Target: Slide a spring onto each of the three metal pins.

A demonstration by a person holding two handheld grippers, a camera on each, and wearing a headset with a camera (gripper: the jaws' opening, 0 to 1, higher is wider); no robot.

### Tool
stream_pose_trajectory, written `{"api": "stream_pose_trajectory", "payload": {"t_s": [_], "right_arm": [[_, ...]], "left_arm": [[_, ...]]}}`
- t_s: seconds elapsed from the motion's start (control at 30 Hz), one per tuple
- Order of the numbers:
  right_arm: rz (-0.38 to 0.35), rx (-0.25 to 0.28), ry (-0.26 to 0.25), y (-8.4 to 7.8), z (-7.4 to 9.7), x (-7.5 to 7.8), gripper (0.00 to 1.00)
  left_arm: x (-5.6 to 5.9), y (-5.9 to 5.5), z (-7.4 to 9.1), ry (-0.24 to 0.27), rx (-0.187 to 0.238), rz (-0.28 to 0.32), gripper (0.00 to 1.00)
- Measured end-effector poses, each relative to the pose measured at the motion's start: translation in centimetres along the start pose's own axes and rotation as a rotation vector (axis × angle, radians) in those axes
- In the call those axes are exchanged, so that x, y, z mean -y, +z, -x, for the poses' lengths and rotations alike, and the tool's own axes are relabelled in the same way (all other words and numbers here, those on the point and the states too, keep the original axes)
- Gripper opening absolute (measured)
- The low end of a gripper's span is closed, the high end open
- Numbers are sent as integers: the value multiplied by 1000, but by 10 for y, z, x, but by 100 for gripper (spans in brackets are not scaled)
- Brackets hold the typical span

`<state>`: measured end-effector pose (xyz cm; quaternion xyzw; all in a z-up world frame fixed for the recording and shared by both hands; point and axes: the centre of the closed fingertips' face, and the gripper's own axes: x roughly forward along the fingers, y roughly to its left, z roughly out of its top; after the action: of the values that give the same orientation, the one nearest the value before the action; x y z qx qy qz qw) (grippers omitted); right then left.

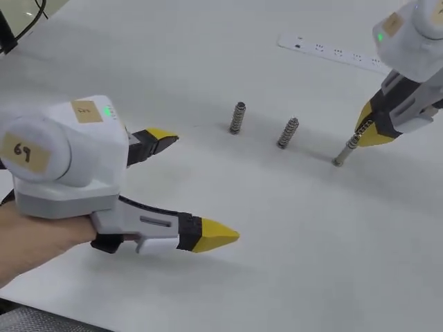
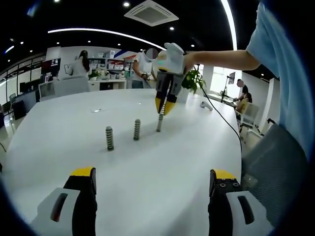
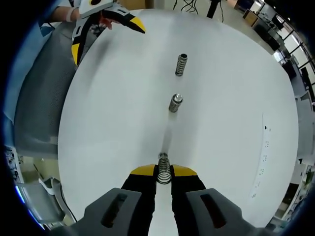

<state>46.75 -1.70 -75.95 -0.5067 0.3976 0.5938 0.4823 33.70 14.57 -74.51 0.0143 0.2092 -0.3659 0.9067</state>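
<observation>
Starting at the left, my left claw [image 1: 190, 187] hangs over the counter [image 1: 208, 290] with its jaws spread wide and nothing between them. Next comes the first pin [image 1: 238, 117], which already wears its spring. Near it is the second pin [image 1: 288, 133], dressed the same way. Further right stands the third pin [image 1: 340, 158], with its lower part bare. My right claw [image 1: 367, 131] is closed on the third spring [image 1: 354, 141] and pinches it across the coils. In the right gripper view this spring sits between the yellow tips, directly over the pin. I think its lower end is already around the top of the pin, but I cannot tell how far.

I judge the spring to be very light and soft along its length. It will bend or jump away if I squeeze hard, and its round wire is slippery against the tips. The best hold is gentle, at the upper coils, leaving the lower coils free to pass down. The pin looks thin, so a sideways push could tip it.
</observation>
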Motion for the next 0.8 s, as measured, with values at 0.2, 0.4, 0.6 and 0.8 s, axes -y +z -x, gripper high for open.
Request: {"api": "stream_pose_trajectory", "payload": {"t_s": [0.2, 0.4, 0.6, 0.8], "right_arm": [[-9, -1, 13, -1, -9, 0, 8], [-11, -5, 17, -2, -19, 0, 8], [-13, -8, 23, 0, -27, -1, 8], [-18, -7, 29, 1, -33, -2, 8]], "left_arm": [[0, 0, -1, -1, 0, 8, 93], [0, 0, -1, -3, 2, 10, 92], [-2, -2, -1, -2, -1, 17, 92], [-3, -3, -2, -1, -5, 20, 92]]}}
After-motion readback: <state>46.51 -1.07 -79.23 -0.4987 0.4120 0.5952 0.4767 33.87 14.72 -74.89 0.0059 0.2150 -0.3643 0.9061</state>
